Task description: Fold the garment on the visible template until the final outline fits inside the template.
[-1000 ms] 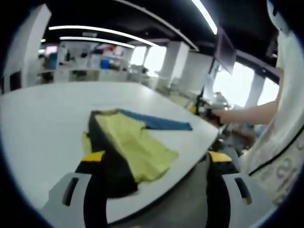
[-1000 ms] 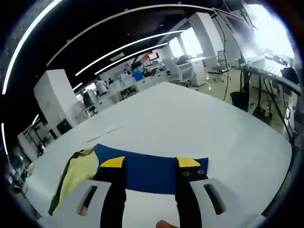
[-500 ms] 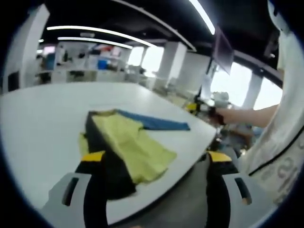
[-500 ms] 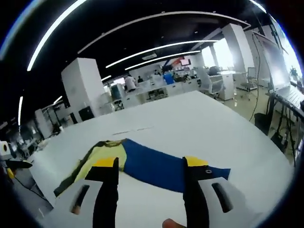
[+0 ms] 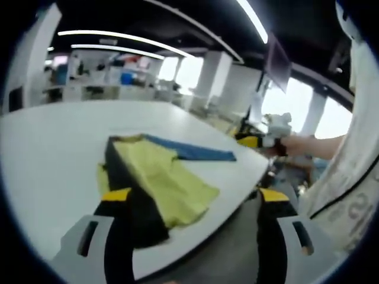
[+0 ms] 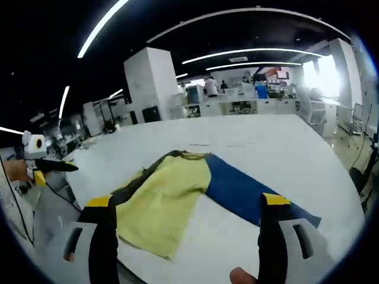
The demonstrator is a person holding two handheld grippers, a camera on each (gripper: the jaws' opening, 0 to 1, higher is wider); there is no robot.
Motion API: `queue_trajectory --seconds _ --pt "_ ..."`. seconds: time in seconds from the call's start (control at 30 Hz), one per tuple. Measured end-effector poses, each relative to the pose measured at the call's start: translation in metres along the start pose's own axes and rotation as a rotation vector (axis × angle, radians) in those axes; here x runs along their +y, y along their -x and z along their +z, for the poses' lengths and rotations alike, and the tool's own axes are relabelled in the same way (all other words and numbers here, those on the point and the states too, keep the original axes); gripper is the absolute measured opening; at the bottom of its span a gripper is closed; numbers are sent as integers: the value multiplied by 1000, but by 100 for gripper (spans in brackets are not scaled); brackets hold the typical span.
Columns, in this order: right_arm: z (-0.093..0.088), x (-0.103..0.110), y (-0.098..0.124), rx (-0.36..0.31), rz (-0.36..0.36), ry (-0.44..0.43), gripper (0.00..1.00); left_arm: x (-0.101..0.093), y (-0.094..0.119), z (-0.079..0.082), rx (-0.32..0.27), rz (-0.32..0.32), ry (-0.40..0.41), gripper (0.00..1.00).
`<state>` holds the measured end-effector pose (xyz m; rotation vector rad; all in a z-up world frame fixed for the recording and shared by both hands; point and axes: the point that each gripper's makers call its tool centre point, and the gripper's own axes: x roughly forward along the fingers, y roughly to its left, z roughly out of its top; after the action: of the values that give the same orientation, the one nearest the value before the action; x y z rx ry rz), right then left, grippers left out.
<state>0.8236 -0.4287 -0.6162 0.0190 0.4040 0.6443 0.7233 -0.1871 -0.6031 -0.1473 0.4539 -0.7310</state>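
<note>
A yellow garment (image 5: 169, 183) with black trim and a blue sleeve (image 5: 192, 154) lies flat on the white table (image 5: 53, 154). My left gripper (image 5: 194, 195) hovers open over its near edge by the table's rim, with nothing between the jaws. In the right gripper view the same garment (image 6: 169, 192) lies spread, and the blue sleeve (image 6: 249, 192) stretches to the right. My right gripper (image 6: 186, 200) stands wide open above it and holds nothing. The right gripper (image 5: 260, 141) also appears past the table's far corner, in a hand. The left gripper (image 6: 41, 165) shows at the left edge.
The table's edge (image 5: 237, 198) runs close under the left jaws, with floor beyond it. Faint marks (image 6: 216, 144) cross the table beyond the garment. A person in a white shirt (image 5: 349, 171) stands at the right. Desks and pillars fill the office behind.
The right gripper's jaws have spread much wider and its view has swung, so the yellow body now sits central. The left gripper view has barely shifted.
</note>
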Motion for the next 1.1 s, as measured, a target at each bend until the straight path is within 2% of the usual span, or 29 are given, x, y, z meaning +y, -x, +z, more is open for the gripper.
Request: queue_trajectory --seconds 0.1,0.27,0.53,0.8,0.9,1.0,1.03,1.07,1.1 --pt "-4 16 -2 18 57 -34 100 2 0 -2 9 2 3 82" --pt "-3 36 -2 21 108 -18 100 3 0 -5 21 0 6 82" --pt "-13 60 1 66 161 27 100 11 -3 -15 67 2 18 81" --pt "-15 71 8 60 163 16 100 26 -9 -30 117 28 27 80" --pt "-11 76 13 55 167 20 100 31 -12 -42 166 42 9 80" --pt "-11 80 17 66 170 39 100 39 -18 -54 210 84 8 78" --pt "-11 82 18 72 171 47 100 43 -20 -61 241 105 15 78" --pt "-13 84 20 83 174 56 100 47 -22 -64 260 128 0 76" --pt "-15 86 21 91 178 61 100 57 -23 -69 295 171 -66 73"
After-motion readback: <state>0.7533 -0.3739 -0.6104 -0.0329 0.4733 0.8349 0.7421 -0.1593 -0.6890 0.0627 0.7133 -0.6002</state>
